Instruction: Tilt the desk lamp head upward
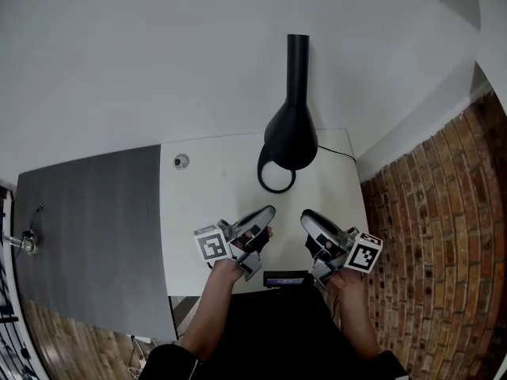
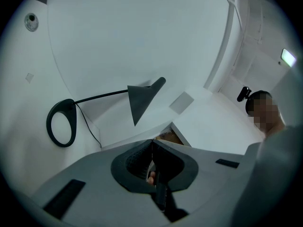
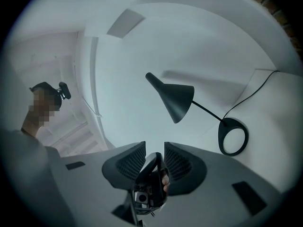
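Head view: one white table; one black lamp at its far edge. Left gripper and right gripper, two in all, tips facing, well short of the lamp.
Left gripper view: jaws together, empty; lamp beyond.
Right gripper view: jaws apart, nothing gripped; lamp beyond.

Black lamp, white desk, red-brown brickwork.

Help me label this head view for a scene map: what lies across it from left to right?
dark grey surface → round fitting → left gripper → desk lamp → right gripper → brickwork
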Motion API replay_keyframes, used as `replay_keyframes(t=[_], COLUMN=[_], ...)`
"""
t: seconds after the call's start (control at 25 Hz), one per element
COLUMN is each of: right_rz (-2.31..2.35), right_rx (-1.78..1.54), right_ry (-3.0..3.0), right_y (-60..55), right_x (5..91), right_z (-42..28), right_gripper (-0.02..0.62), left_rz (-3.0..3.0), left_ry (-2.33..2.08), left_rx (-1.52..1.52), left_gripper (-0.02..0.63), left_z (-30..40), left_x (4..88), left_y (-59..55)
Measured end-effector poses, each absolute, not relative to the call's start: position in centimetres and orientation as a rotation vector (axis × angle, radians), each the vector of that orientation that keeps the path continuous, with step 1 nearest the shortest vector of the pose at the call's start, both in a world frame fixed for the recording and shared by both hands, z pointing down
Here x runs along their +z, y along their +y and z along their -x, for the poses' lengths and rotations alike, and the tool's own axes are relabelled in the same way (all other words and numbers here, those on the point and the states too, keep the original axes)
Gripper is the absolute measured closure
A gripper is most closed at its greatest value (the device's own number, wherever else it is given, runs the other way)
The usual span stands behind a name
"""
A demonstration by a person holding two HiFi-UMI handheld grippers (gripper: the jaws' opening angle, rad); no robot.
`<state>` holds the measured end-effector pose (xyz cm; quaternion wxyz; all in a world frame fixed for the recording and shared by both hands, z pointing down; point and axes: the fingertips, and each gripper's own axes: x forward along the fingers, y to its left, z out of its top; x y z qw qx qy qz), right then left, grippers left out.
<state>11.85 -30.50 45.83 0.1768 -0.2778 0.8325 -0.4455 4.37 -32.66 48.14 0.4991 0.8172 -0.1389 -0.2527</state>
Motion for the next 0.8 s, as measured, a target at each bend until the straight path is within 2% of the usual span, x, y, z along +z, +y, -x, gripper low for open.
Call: replay_keyframes(t=[0.4, 0.72, 0.76, 0.8], right_rz=[0.715, 0.655, 0.648, 0.641], right_rx=[-1.318, -1.344, -1.345, -1.345], right_ry=[2.370, 2.400, 2.405, 2.409], right_y=[-33.5, -36.2, -36.4, -36.6], right_x=[47.3, 48.4, 48.5, 48.6], right_z=[-12.5, -13.2, -13.2, -13.2], right_gripper=[0.488, 0.480, 0.475, 0.471], left_rz=[-1.940, -1.858, -1.836, -1.818], left_ry=[-0.459, -0.523, -0.531, -0.540], left_rx=[-0.562, -0.519, -0.516, -0.508], left_gripper=[0.591, 0.589, 0.582, 0.542], left_z=[-5.9, -7.8, -8.0, -8.2], left_x=[52.3, 58.9, 59.9, 60.9], left_y=[-35.7, -39.8, -40.3, -40.7])
